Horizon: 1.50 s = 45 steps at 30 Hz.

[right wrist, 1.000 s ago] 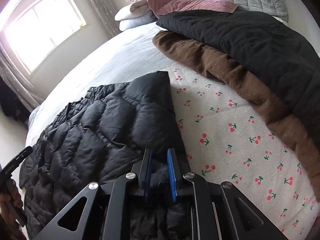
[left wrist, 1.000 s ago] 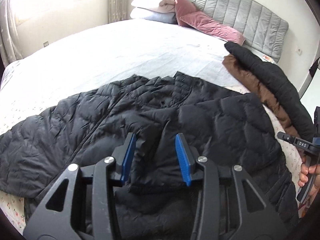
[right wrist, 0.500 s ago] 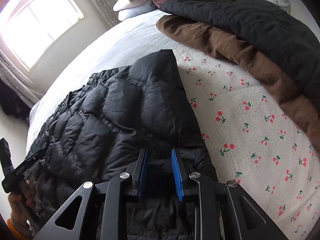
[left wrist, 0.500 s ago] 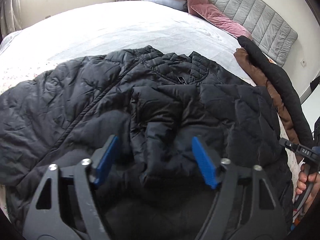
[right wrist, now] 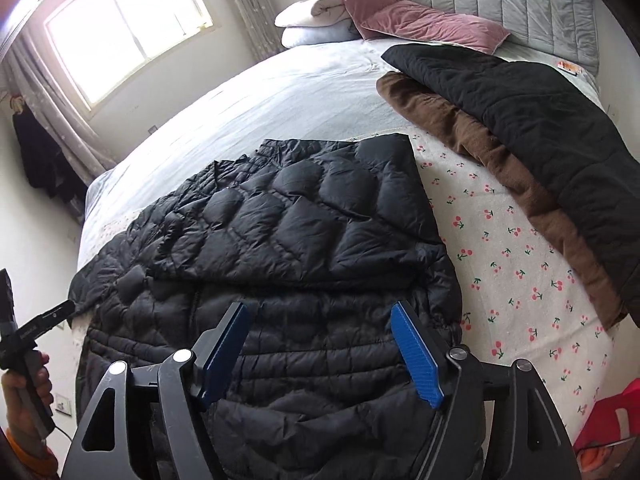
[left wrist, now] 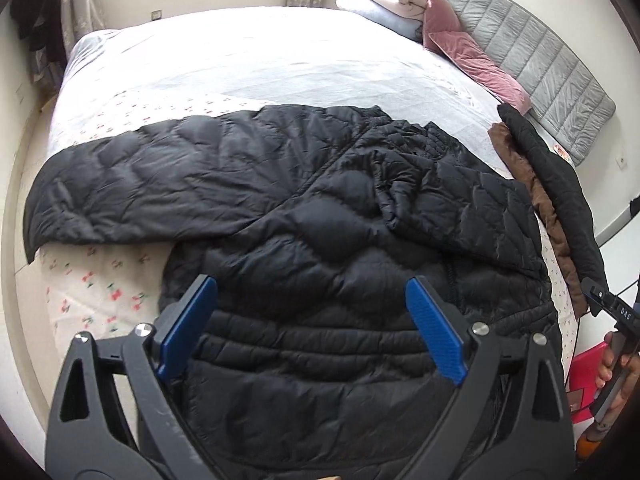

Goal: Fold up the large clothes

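Observation:
A black quilted puffer jacket [left wrist: 320, 240] lies flat on the bed. Its right sleeve is folded across the chest; its left sleeve [left wrist: 140, 184] stretches out to the left. The jacket also shows in the right wrist view [right wrist: 304, 240]. My left gripper [left wrist: 312, 320] is open and empty above the jacket's lower part. My right gripper [right wrist: 320, 344] is open and empty above the hem at the jacket's right side. The right tool's handle [left wrist: 612, 312] shows at the far right, and the left tool's handle [right wrist: 28, 332] at the far left of the right wrist view.
The bed [left wrist: 240, 64] has a white sheet and a cherry-print cover [right wrist: 520, 248]. A black and brown folded pile [right wrist: 520, 128] lies right of the jacket. Pink and white pillows [right wrist: 400, 20] sit against the grey headboard [left wrist: 540, 60]. A red object [right wrist: 612, 420] is off the bed's right edge.
Both grippers opened and pulled back from the jacket. The right gripper let go of the folded sleeve, which now rests across the chest. The left gripper's jaws widened and released the fabric.

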Available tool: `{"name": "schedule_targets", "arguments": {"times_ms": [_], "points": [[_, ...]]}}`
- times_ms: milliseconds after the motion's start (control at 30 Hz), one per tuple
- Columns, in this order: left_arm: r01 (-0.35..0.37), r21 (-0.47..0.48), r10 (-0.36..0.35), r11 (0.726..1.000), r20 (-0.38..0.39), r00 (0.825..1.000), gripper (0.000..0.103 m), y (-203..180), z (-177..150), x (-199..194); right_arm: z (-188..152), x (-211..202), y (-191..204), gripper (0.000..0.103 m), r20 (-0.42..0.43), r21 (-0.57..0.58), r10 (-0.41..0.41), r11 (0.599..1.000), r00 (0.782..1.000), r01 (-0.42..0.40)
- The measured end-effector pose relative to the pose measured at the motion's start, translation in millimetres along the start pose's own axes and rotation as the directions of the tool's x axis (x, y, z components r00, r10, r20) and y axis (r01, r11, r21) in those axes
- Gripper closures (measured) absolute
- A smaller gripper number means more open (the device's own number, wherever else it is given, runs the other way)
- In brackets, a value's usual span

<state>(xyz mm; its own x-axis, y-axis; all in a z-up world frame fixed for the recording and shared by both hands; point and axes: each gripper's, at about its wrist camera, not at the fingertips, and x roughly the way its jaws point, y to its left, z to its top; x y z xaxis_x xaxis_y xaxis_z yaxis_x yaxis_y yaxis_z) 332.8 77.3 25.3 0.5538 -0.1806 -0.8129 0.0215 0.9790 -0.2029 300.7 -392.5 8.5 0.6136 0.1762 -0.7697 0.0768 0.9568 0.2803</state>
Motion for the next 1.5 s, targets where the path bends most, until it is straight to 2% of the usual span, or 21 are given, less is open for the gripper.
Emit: {"name": "schedule_targets", "arguments": {"times_ms": [167, 300, 400, 533, 633, 733, 833, 900, 933, 967, 1033, 1067, 1167, 1233, 1267, 1367, 1433, 1500], "points": [[-0.035, -0.124, 0.036, 0.992, 0.007, 0.999, 0.007, 66.7, -17.1, -21.3, -18.3, -4.3, 7.9, 0.025, 0.007, 0.011, 0.008, 1.000, 1.000, -0.008], [-0.024, -0.282, 0.032, 0.959, 0.025, 0.999, 0.007, 133.1, -26.5, -21.8, -29.3, 9.1, 8.6, 0.025, -0.028, 0.027, 0.023, 0.999, 0.999, -0.023], [0.015, -0.425, 0.019, 0.905, 0.076, 0.997, 0.007, 184.0, -29.7, -14.9, -32.5, 18.4, 10.3, 0.025, -0.048, 0.019, 0.007, 1.000, 0.999, -0.006], [0.134, -0.581, -0.052, 0.803, 0.157, 0.986, 0.016, 236.2, -29.8, -0.3, -33.8, 24.9, 10.5, 0.025, -0.055, 0.012, -0.012, 1.000, 0.998, 0.013], [0.182, -0.618, -0.069, 0.765, 0.202, 0.977, 0.024, 252.1, -21.8, 13.5, -33.4, 28.6, 10.7, 0.025, -0.057, 0.016, -0.021, 1.000, 0.998, 0.022], [0.183, -0.662, -0.047, 0.726, 0.217, 0.975, 0.027, 263.6, -11.0, 30.5, -33.9, 30.7, 12.7, 0.025, -0.058, 0.007, -0.026, 1.000, 0.998, 0.027], [0.165, -0.723, 0.009, 0.671, 0.230, 0.973, 0.041, 278.9, -4.3, 45.8, -35.5, 32.2, 15.5, 0.025, -0.062, -0.013, -0.027, 1.000, 0.998, 0.026], [0.136, -0.744, 0.071, 0.655, 0.239, 0.968, 0.054, 284.7, 1.6, 49.8, -35.7, 34.1, 15.2, 0.025, -0.066, -0.018, -0.022, 1.000, 0.998, 0.021], [0.108, -0.750, 0.107, 0.652, 0.233, 0.967, 0.070, 284.9, 5.1, 50.9, -35.6, 35.7, 14.1, 0.025, -0.070, -0.017, -0.024, 1.000, 0.997, 0.022], [0.091, -0.754, 0.134, 0.651, 0.232, 0.963, 0.092, 283.9, 9.0, 50.7, -35.4, 37.3, 12.4, 0.025, -0.075, -0.012, -0.028, 1.000, 0.997, 0.027], [0.088, -0.735, 0.174, 0.673, 0.272, 0.946, 0.095, 272.2, 20.3, 39.8, -34.9, 39.3, 8.5, 0.025, -0.080, 0.003, -0.030, 1.000, 0.996, 0.030], [0.076, -0.702, 0.204, 0.708, 0.306, 0.930, 0.096, 259.3, 28.6, 28.9, -34.4, 39.4, 6.6, 0.025, -0.081, 0.009, -0.026, 1.000, 0.996, 0.027], [0.014, -0.536, 0.242, 0.844, 0.404, 0.882, 0.097, 203.8, 59.9, -2.3, -32.4, 38.2, 1.0, 0.025, -0.075, 0.028, -0.021, 0.999, 0.997, 0.023], [0.004, -0.413, 0.206, 0.911, 0.462, 0.863, 0.098, 163.9, 80.4, -19.7, -31.6, 36.8, -1.9, 0.025, -0.070, 0.040, -0.019, 0.999, 0.997, 0.022], [0.012, -0.353, 0.172, 0.935, 0.485, 0.858, 0.098, 142.7, 89.5, -26.5, -31.3, 36.1, -3.0, 0.025, -0.069, 0.047, -0.017, 0.999, 0.997, 0.020], [0.045, -0.184, 0.059, 0.982, 0.523, 0.850, 0.098, 76.8, 111.4, -39.7, -30.2, 33.8, -6.0, 0.025, -0.062, 0.054, -0.015, 0.998, 0.998, 0.018], [0.073, -0.079, -0.021, 0.994, 0.520, 0.854, 0.098, 30.5, 117.1, -44.4, -29.8, 33.0, -7.9, 0.025, -0.059, 0.058, -0.017, 0.998, 0.998, 0.021], [0.105, 0.011, -0.097, 0.994, 0.495, 0.864, 0.098, -14.2, 117.7, -40.7, -30.3, 32.6, -10.5, 0.025, -0.062, 0.073, -0.009, 0.997, 0.998, 0.014]]}}
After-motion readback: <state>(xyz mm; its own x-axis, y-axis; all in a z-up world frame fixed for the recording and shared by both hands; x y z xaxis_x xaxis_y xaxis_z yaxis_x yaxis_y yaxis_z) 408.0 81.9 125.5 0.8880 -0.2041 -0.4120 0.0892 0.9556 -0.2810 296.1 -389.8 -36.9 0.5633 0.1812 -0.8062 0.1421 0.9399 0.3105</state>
